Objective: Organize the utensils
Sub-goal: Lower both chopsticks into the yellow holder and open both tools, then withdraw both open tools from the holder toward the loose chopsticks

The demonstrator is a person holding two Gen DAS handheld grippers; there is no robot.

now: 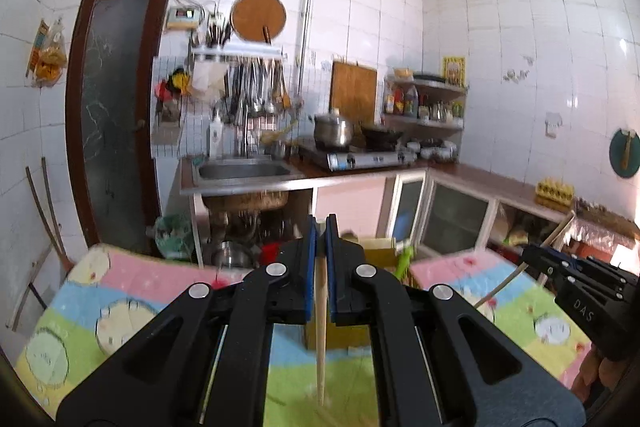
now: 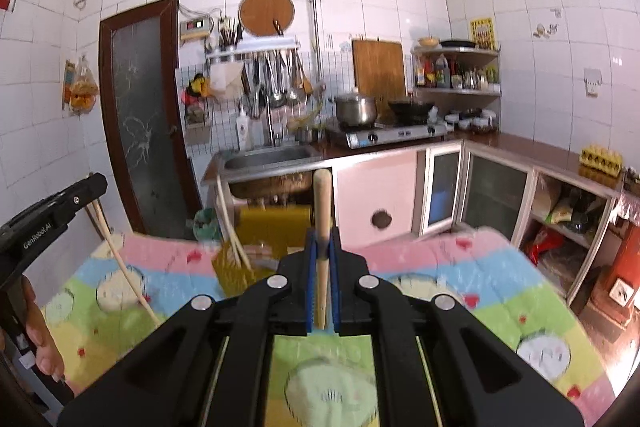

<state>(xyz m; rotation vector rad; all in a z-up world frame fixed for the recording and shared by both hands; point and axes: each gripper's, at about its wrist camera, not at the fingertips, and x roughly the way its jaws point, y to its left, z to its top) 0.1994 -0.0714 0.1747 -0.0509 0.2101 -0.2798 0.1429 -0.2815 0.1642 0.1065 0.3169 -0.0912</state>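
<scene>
My left gripper (image 1: 321,223) is shut on a wooden chopstick (image 1: 320,327), which hangs down between the jaws over the colourful cloth. My right gripper (image 2: 323,233) is shut on a thicker wooden stick (image 2: 321,211) whose rounded end points up past the fingertips. A yellow utensil box (image 2: 240,267) stands on the table ahead and holds chopsticks (image 2: 230,227). The box also shows in the left wrist view (image 1: 344,335), behind the jaws. The right gripper (image 1: 576,275) shows at the right of the left wrist view, the left gripper (image 2: 52,207) at the left of the right wrist view.
The table (image 2: 460,267) has a pastel cartoon cloth. Behind it run a sink (image 2: 268,157), a gas stove with pots (image 2: 384,131), cabinets (image 2: 496,195) and a dark door (image 2: 140,107). A green item (image 1: 404,259) lies near the box.
</scene>
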